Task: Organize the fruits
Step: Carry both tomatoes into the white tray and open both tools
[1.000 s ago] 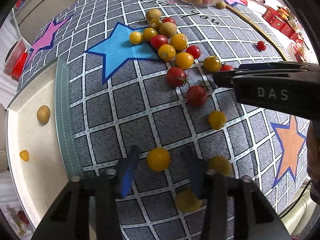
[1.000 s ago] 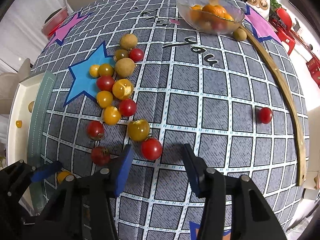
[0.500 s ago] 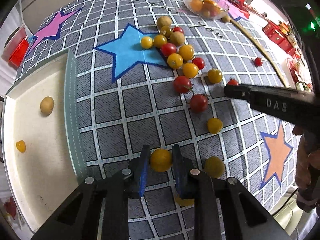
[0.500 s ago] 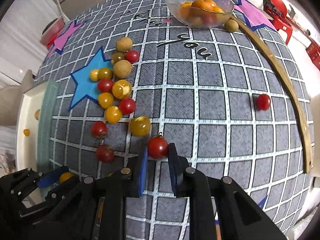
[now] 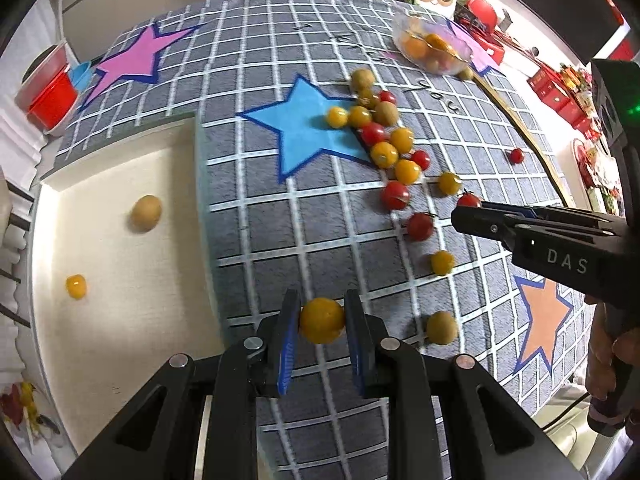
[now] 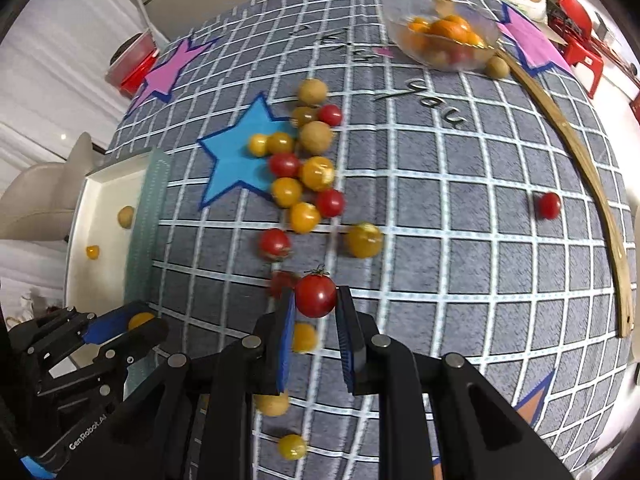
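My left gripper [image 5: 321, 322] is shut on a yellow cherry tomato [image 5: 322, 320] and holds it above the grey grid cloth [image 5: 280, 224], near the white tray [image 5: 120, 248]. My right gripper [image 6: 315, 300] is shut on a red cherry tomato [image 6: 315, 294], lifted off the cloth. A cluster of red and yellow tomatoes and brown longans [image 6: 308, 168] lies by the blue star [image 6: 236, 160]. The right gripper shows in the left wrist view [image 5: 466, 210], and the left gripper in the right wrist view [image 6: 132, 322].
The tray holds a longan [image 5: 146, 213] and a small yellow tomato [image 5: 76, 286]. A glass bowl of fruit [image 6: 442, 36] stands at the far edge. A lone red tomato [image 6: 548, 205] lies near a curved wooden strip [image 6: 592, 184]. A red container [image 5: 50, 96] is far left.
Both grippers closed, the left on the yellow tomato and the right on the red one. Both have lifted and pulled back from the cloth, the left toward the tray.
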`<state>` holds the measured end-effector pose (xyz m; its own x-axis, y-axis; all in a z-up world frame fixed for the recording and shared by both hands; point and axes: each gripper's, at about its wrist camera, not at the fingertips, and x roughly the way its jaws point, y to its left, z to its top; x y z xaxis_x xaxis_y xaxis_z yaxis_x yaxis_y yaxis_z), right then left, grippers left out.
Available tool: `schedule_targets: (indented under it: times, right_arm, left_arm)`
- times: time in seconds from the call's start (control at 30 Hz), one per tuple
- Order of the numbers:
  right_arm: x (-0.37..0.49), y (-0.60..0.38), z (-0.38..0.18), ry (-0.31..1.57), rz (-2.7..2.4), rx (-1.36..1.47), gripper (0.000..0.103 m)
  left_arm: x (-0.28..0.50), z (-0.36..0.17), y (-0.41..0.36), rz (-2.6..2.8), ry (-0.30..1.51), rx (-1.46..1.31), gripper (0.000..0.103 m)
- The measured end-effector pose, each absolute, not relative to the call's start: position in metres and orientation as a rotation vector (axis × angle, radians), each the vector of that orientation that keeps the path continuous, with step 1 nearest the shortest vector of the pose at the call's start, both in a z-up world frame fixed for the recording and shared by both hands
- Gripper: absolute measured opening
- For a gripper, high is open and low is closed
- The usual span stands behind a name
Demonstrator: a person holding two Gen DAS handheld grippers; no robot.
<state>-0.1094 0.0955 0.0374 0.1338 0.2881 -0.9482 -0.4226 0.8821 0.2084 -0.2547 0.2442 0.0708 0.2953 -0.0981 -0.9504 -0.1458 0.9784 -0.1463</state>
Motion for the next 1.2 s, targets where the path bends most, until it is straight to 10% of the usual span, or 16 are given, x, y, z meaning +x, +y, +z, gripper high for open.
schedule_targets:
  times: [1.2]
  right_arm:
    - [-0.163, 0.314, 0.014, 1.395, 0.842, -0.318, 0.021]
  left_arm:
    - [-0.324, 0.027, 0.413, 0.402, 1.261, -0.36, 0.024]
